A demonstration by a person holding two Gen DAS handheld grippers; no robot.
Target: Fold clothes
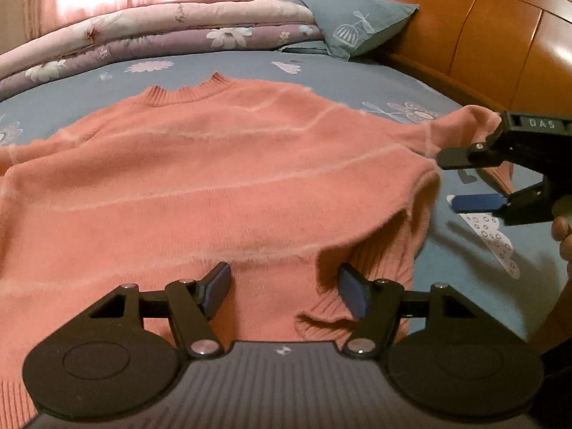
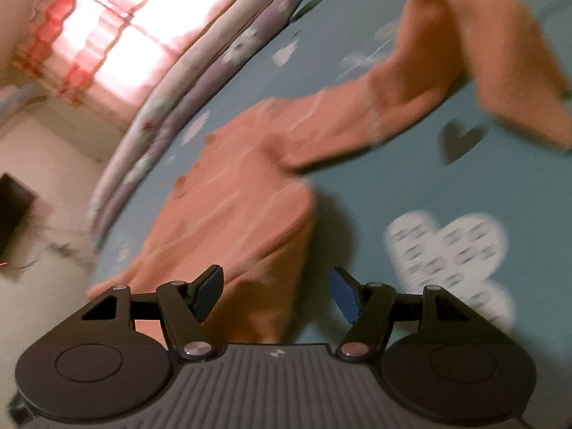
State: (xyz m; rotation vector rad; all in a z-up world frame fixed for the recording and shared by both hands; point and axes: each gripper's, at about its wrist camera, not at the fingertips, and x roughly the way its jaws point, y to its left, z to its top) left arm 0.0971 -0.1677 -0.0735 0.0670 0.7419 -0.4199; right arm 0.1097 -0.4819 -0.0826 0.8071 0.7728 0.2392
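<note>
**Pink sweater spread on bed, both grippers open above it**

The left gripper [image 1: 284,291] hangs low over the hem of a salmon-pink sweater [image 1: 214,178], its jaws standing wide with nothing pressed between the blue pads [image 1: 218,287]; knit fabric lies beneath them, a ribbed fold bunched by the right-hand pad. The sweater lies face up across a blue bedsheet [image 1: 357,78] printed with flowers and hearts, its ribbed collar toward a folded floral quilt [image 1: 161,32] and a blue pillow [image 1: 354,21] bearing a birdcage motif. At the right edge of the left wrist view the right gripper [image 1: 450,182] reaches in, the white letters "DAS" legible on its black body, jaws spread apart, one finger just beside the sweater's shoulder; whether it touches the knit cannot be told. Part of a hand [image 1: 561,236] shows behind it, cut off by the frame. One sleeve [image 2: 429,82] trails across the sheet toward the wooden headboard [image 1: 482,28]. Bare sheet lies open to the sweater's right. The right wrist view is badly blurred: its own gripper [image 2: 277,293] shows wide jaws over the sweater's edge, with a curtained window [image 2: 118,25] beyond. The sweater's left sleeve runs out of frame.
</note>
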